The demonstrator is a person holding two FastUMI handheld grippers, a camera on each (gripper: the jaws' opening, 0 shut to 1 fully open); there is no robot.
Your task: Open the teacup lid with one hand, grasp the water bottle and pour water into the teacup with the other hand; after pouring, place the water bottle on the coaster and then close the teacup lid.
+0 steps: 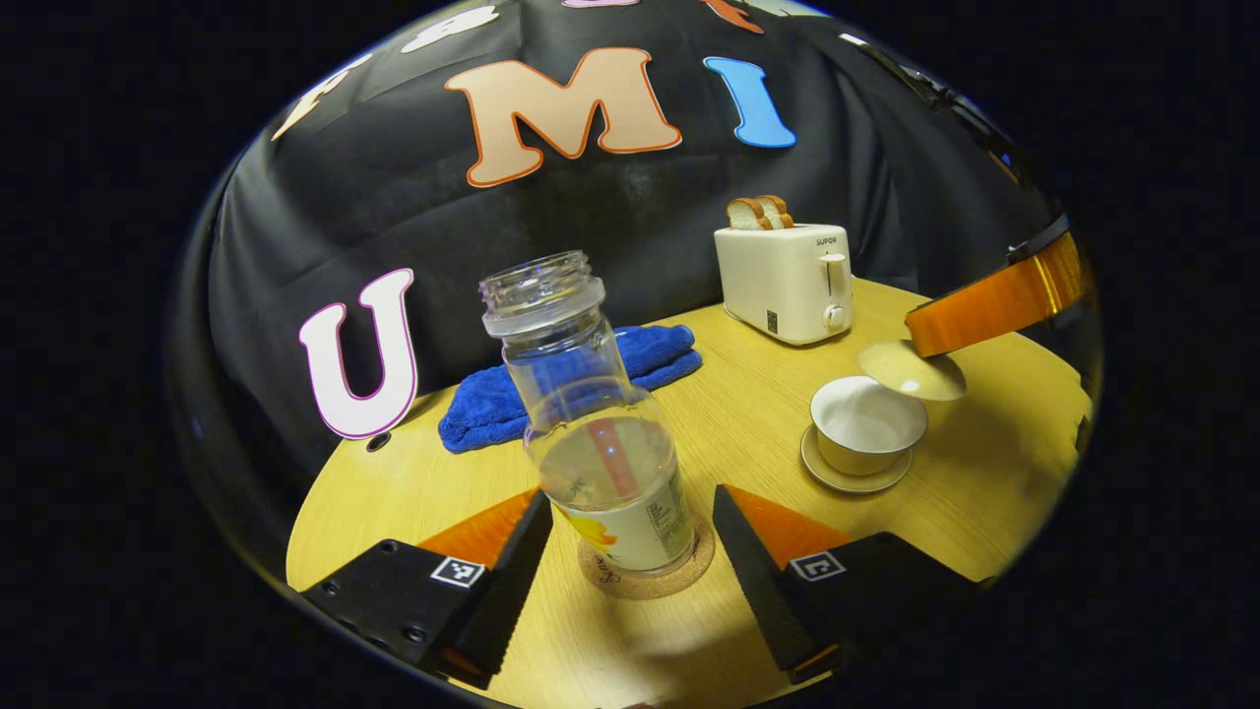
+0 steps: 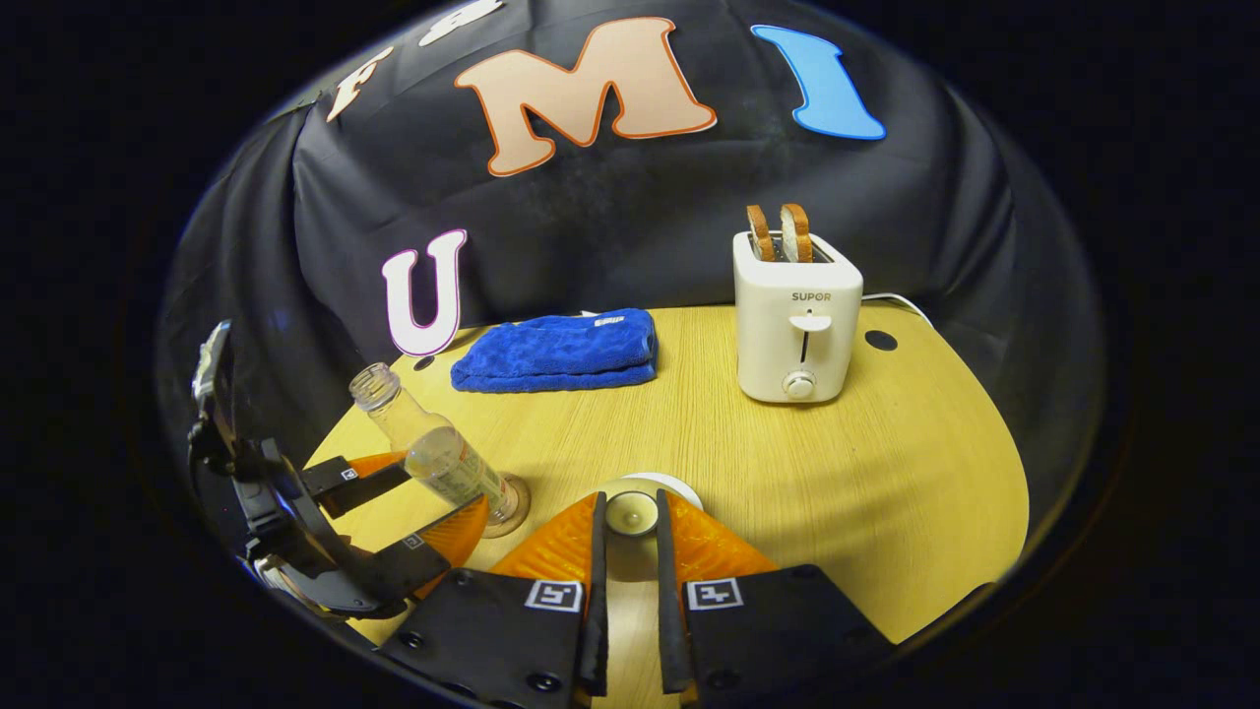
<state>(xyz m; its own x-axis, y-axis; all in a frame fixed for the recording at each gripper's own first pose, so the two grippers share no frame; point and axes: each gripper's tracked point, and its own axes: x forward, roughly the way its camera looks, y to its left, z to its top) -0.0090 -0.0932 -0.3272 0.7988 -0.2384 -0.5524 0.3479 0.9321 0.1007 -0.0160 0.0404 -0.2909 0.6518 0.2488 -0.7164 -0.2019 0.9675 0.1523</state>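
Note:
A clear capless water bottle [image 1: 600, 433] with some water in it stands upright on a round cork coaster [image 1: 679, 581] near the table's front. My left gripper [image 1: 630, 507] is open, one finger on each side of the bottle with small gaps. To the right, the white teacup [image 1: 866, 423] sits uncovered on its saucer [image 1: 854, 481]. Just above and behind the cup hangs the teacup lid [image 1: 911, 369], held by my right gripper [image 1: 920, 345]. In the right gripper view my right gripper [image 2: 630, 517] is shut on the lid's knob [image 2: 630, 512]; the left gripper [image 2: 443, 492] flanks the bottle [image 2: 433, 453].
A white toaster [image 1: 785, 281] with two bread slices stands at the back of the round wooden table [image 1: 748, 414]. A folded blue towel [image 1: 492, 409] lies behind the bottle. A hole [image 2: 880, 340] is in the tabletop right of the toaster.

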